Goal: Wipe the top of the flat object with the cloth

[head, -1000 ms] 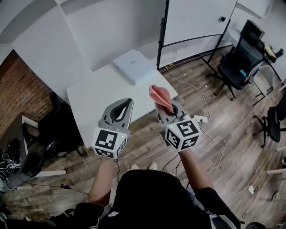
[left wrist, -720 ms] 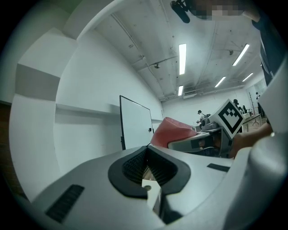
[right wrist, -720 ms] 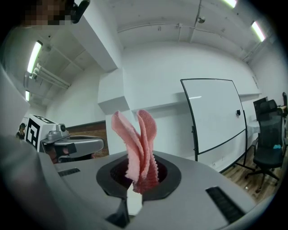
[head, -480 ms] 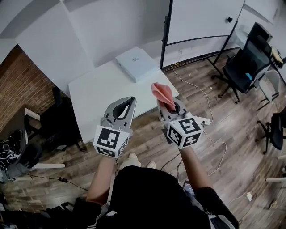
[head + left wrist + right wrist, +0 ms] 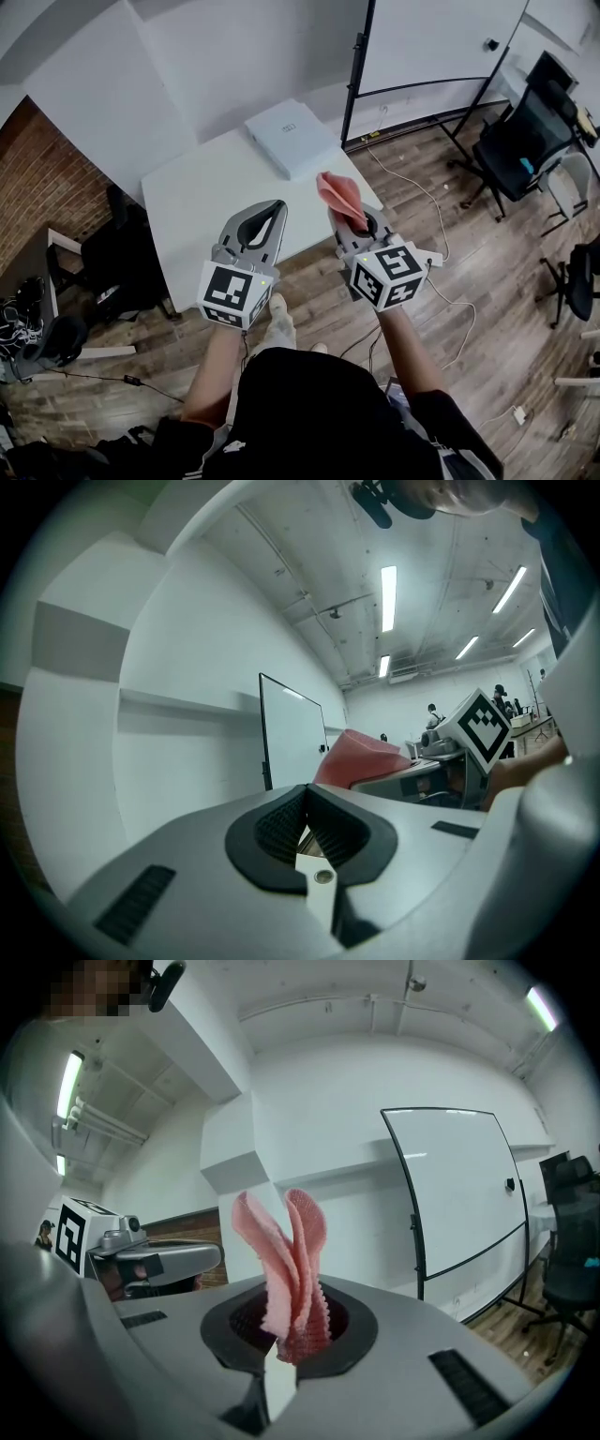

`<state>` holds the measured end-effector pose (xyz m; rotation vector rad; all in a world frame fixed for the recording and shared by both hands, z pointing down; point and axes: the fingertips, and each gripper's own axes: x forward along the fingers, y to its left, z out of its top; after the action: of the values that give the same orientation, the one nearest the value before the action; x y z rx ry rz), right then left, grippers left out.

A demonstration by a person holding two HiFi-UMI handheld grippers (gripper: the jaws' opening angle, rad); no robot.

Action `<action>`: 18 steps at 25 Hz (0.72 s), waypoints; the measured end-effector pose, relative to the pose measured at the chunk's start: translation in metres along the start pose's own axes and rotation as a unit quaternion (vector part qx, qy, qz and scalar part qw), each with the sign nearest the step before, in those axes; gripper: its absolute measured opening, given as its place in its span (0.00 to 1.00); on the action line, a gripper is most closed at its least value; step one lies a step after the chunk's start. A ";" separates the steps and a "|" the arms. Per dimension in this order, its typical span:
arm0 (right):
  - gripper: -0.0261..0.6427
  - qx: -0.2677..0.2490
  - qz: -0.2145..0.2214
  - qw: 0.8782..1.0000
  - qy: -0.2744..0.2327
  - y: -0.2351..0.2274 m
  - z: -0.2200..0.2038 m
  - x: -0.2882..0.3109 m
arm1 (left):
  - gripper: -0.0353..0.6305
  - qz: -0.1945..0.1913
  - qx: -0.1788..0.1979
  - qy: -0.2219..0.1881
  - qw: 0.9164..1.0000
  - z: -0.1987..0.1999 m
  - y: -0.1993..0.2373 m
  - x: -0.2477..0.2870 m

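Note:
A flat white box (image 5: 292, 138) lies at the far right corner of the white table (image 5: 202, 202). My right gripper (image 5: 359, 222) is shut on a folded pink cloth (image 5: 339, 196) that stands up out of its jaws; the same cloth (image 5: 289, 1269) fills the middle of the right gripper view. My left gripper (image 5: 272, 208) is shut with nothing in it, held beside the right one over the table's near edge. Both grippers are short of the box. In the left gripper view the cloth (image 5: 361, 758) and the right gripper show to the right.
A whiteboard on a black stand (image 5: 431, 56) stands behind the table to the right. Black office chairs (image 5: 525, 136) are at the far right, another dark chair (image 5: 117, 258) left of the table. Cables (image 5: 422, 234) run over the wooden floor.
The view has shifted slightly, so the table and box sit a little nearer. Both grippers keep their pose, the right one still holding the cloth.

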<state>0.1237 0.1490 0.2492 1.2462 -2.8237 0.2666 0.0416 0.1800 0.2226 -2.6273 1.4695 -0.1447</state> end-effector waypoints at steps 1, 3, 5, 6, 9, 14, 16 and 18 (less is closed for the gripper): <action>0.11 -0.002 0.000 1.000 0.002 -0.002 0.000 0.009 | 0.07 0.000 -0.002 -0.001 1.000 -0.002 0.008 0.005; 0.11 -0.006 0.001 1.000 0.007 -0.006 0.001 0.028 | 0.07 0.001 -0.008 -0.004 1.000 -0.006 0.026 0.017; 0.11 -0.009 -0.001 1.000 0.011 -0.012 0.004 0.047 | 0.07 0.000 -0.016 -0.007 1.000 -0.009 0.044 0.030; 0.11 -0.010 -0.002 1.000 0.012 -0.016 0.005 0.056 | 0.07 -0.001 -0.019 -0.008 1.000 -0.009 0.053 0.036; 0.11 -0.010 -0.009 1.000 0.015 -0.024 0.012 0.086 | 0.07 -0.005 -0.022 -0.011 1.000 -0.010 0.081 0.054; 0.11 -0.010 -0.020 1.000 0.017 -0.033 0.022 0.132 | 0.07 -0.016 -0.025 -0.013 0.999 -0.013 0.126 0.075; 0.11 -0.012 -0.024 0.999 0.020 -0.036 0.023 0.149 | 0.07 -0.020 -0.027 -0.014 0.999 -0.015 0.143 0.084; 0.11 -0.011 -0.030 0.999 0.023 -0.040 0.023 0.166 | 0.07 -0.024 -0.030 -0.014 0.999 -0.020 0.159 0.091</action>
<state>0.0417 -0.0028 0.2504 1.3019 -2.7384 0.2582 -0.0473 0.0186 0.2189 -2.7029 1.4241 -0.0697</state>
